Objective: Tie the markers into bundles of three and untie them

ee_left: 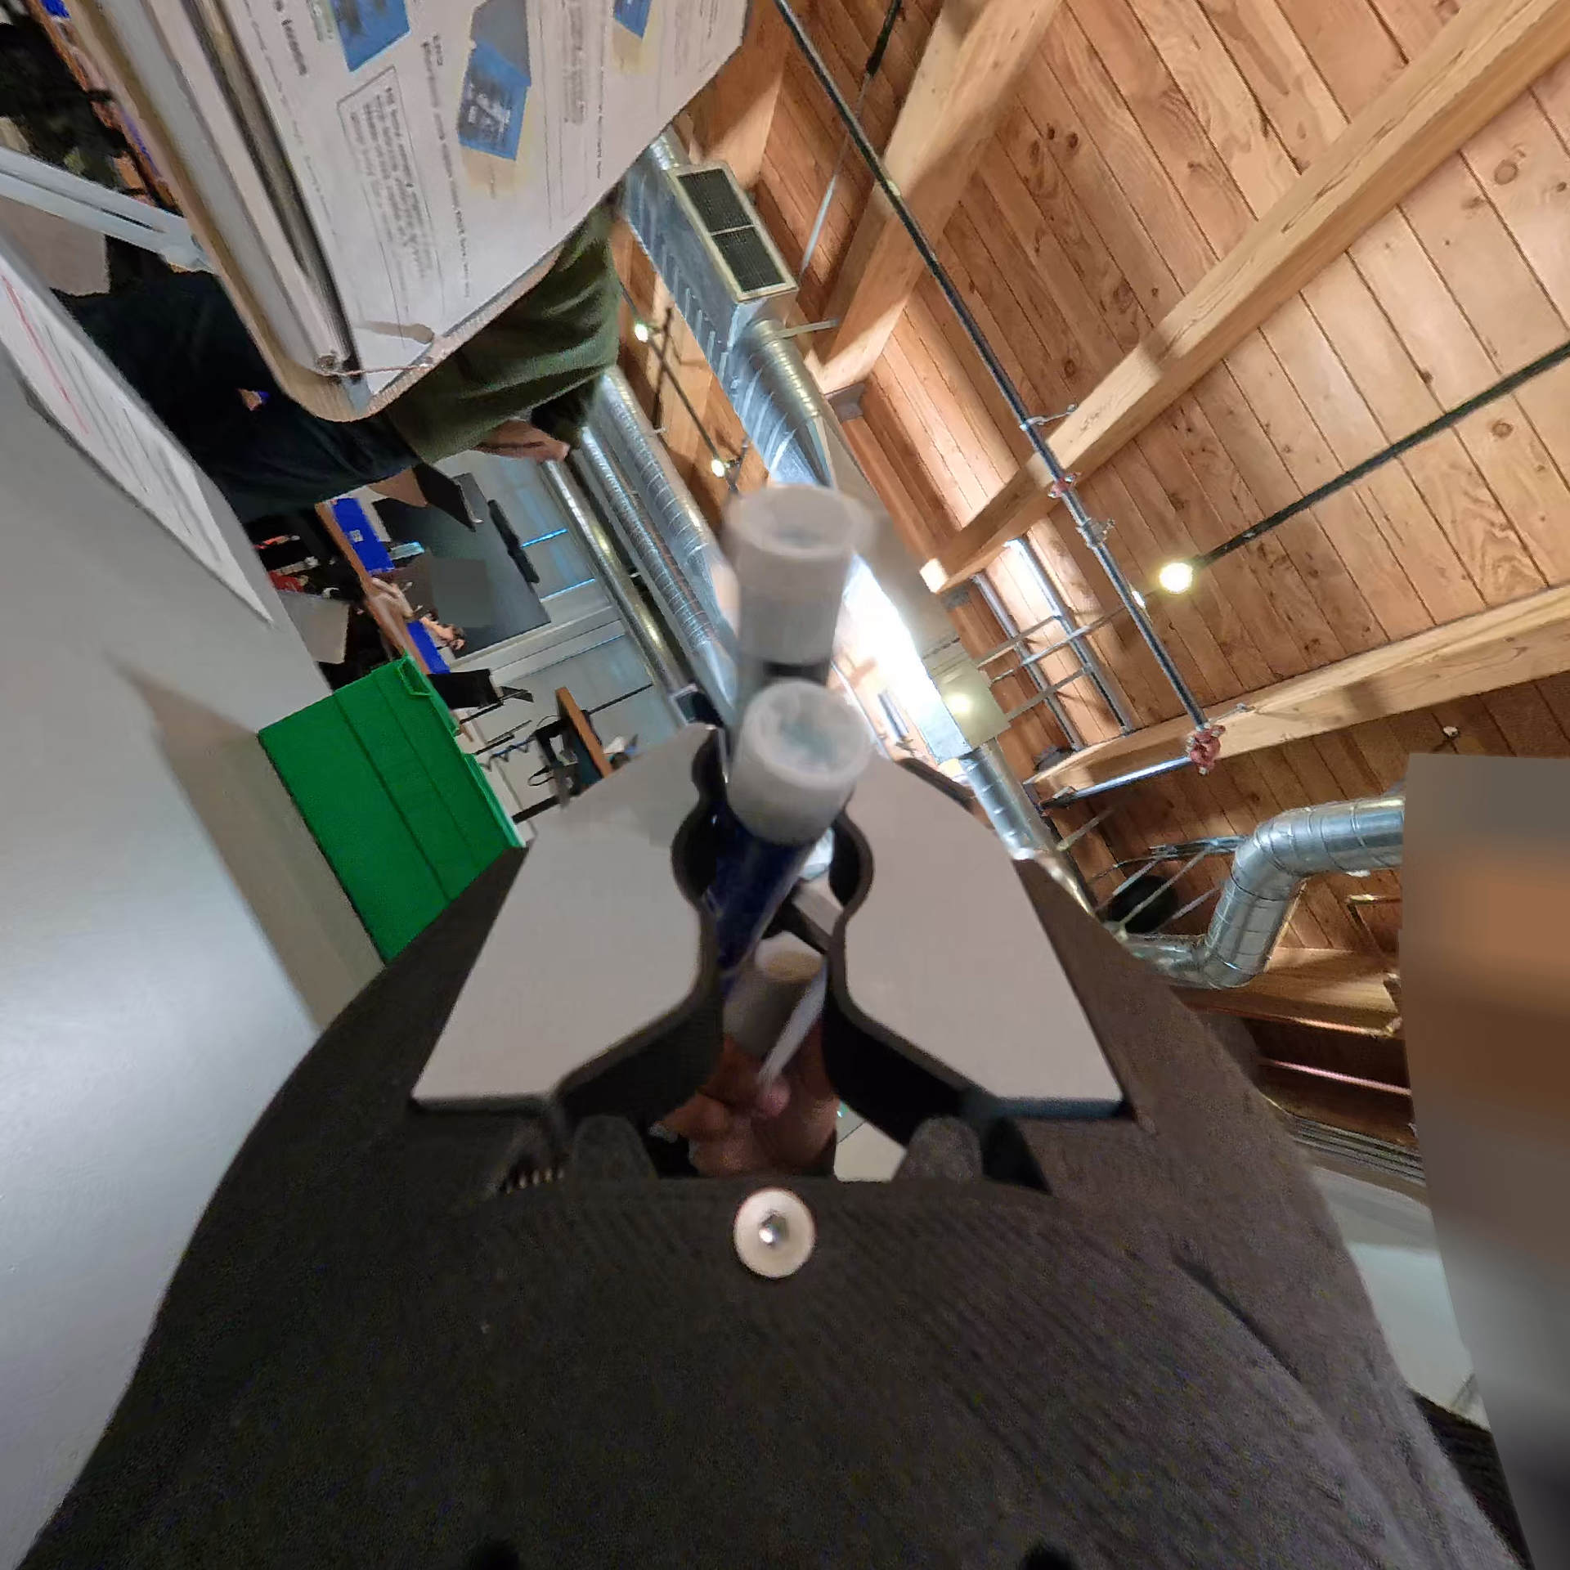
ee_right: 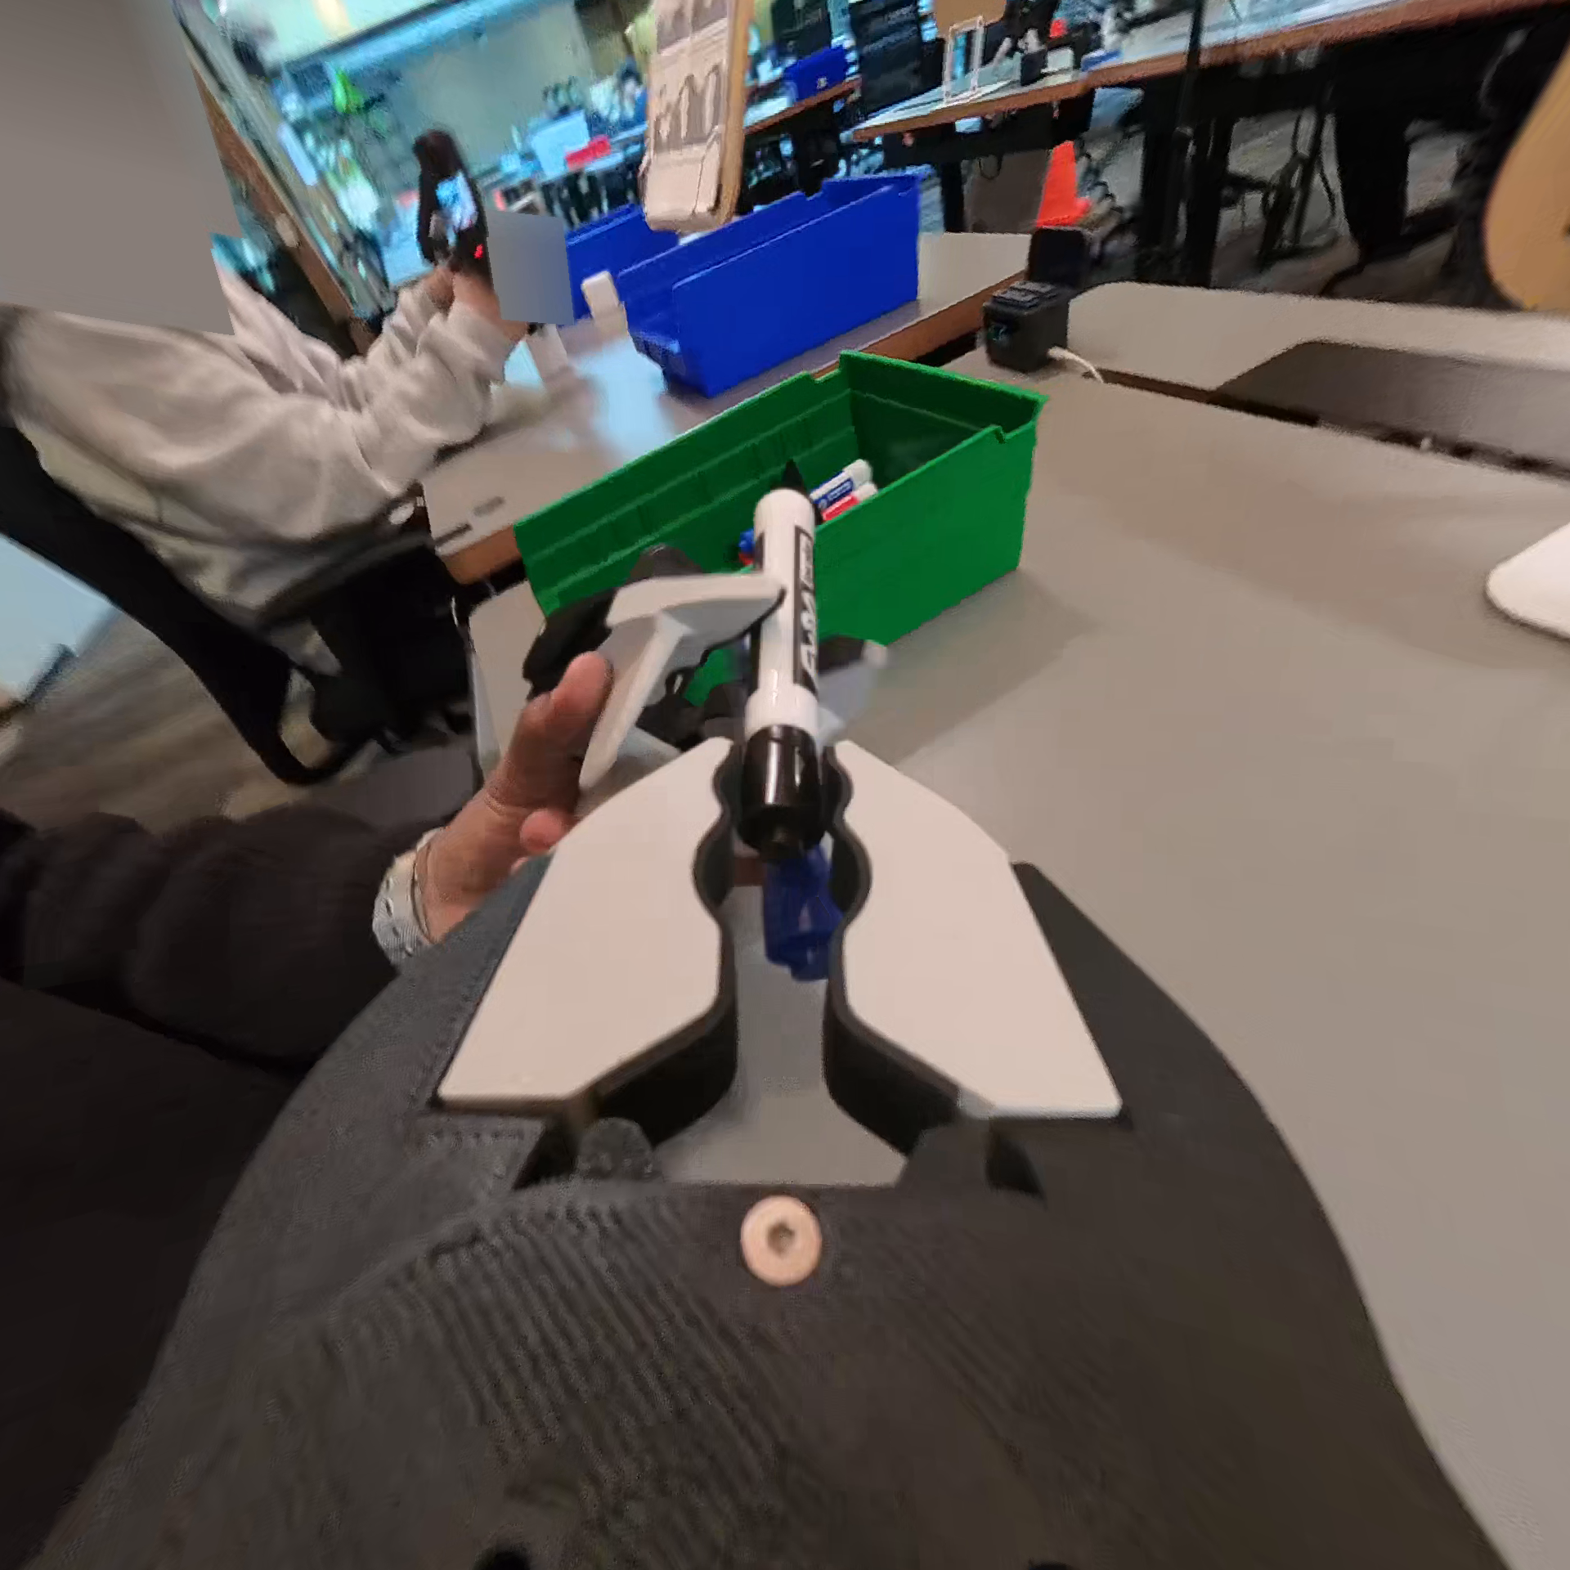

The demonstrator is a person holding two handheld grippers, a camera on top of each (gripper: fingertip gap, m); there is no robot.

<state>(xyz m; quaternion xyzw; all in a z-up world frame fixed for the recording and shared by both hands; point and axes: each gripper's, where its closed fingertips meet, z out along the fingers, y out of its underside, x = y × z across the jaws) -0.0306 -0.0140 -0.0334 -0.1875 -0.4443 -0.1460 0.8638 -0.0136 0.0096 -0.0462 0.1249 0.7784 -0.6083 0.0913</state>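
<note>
gripping markers in both tongs, yours are raised off the desk [ee_right: 1232,765].

your left tongs [ee_left: 777,837] are clenched on a bundle of blue markers [ee_left: 765,883] with grey caps, tilted up toward the wooden ceiling [ee_left: 1189,340]. your right tongs [ee_right: 782,816] are clamped on the black cap end of a white marker [ee_right: 786,629], its bare tip pointing at the green bin [ee_right: 926,544] near the desk's far edge; more markers lie inside that bin. something blue [ee_right: 799,926] sits between the right jaws; what it is you cannot tell. your hand [ee_right: 518,782] holds the other tool beside it.
</note>
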